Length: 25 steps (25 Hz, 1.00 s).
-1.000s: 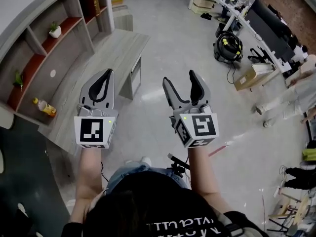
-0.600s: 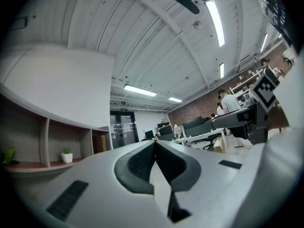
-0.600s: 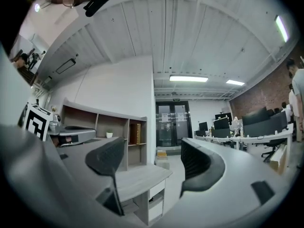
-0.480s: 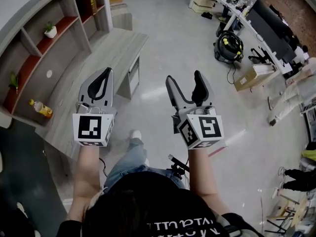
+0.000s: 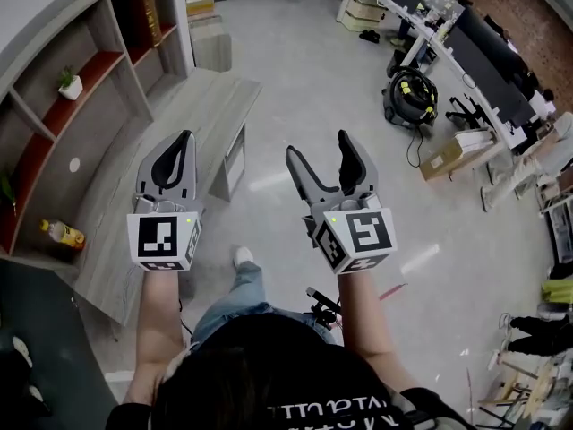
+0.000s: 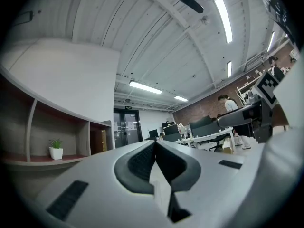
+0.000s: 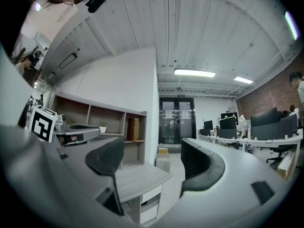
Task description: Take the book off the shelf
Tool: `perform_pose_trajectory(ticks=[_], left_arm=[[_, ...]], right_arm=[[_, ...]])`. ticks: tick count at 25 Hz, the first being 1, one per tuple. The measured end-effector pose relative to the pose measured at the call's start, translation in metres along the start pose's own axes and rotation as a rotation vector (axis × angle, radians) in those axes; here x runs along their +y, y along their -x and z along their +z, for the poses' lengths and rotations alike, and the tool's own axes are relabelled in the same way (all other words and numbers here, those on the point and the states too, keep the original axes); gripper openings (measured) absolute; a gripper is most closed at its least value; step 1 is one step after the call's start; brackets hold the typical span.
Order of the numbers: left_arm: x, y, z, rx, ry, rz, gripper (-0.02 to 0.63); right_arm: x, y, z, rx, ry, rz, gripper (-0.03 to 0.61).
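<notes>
Looking down, you've got the shelf (image 5: 89, 70) running along the left. There's a bottle (image 5: 61, 234) on a low level and a little plant (image 5: 70, 83) a level up. The book (image 5: 141, 12) stands upright in the far end cubby, well away from both grippers, so it's not off the shelf yet. A grey bench (image 5: 201, 106) sits just beside the shelf. Your left gripper (image 5: 185, 137) is over the bench's near edge with its jaws clenched together on nothing. Your right gripper (image 5: 318, 143) is beside it over bare floor. Its jaws have just been opening and now stand spread wide with nothing between them. Further right there's a vacuum (image 5: 410, 92) and a cardboard box (image 5: 452, 155) near the desks (image 5: 488, 56).
</notes>
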<state>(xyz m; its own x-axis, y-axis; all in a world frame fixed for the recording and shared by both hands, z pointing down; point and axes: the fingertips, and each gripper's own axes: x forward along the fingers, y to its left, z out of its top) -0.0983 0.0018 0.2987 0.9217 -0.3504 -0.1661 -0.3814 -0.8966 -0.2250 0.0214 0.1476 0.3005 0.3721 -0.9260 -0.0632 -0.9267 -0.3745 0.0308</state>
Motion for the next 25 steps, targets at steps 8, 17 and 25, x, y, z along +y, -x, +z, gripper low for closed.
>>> perform_pose_trajectory(ticks=[8,17,25], left_arm=[[0.058,-0.077,-0.029,0.019,0.039,0.091,0.011],[0.131,-0.133,-0.064,0.062,0.065,0.197,0.012],[0.174,-0.144,-0.081,0.086,0.046,0.268,0.011]], right_arm=[[-0.024,-0.104,-0.006,0.024,0.053,0.057,0.368],[-0.023,-0.218,-0.013,0.040,0.056,0.158,0.368],[-0.011,-0.276,-0.026,0.064,0.019,0.219,0.368]])
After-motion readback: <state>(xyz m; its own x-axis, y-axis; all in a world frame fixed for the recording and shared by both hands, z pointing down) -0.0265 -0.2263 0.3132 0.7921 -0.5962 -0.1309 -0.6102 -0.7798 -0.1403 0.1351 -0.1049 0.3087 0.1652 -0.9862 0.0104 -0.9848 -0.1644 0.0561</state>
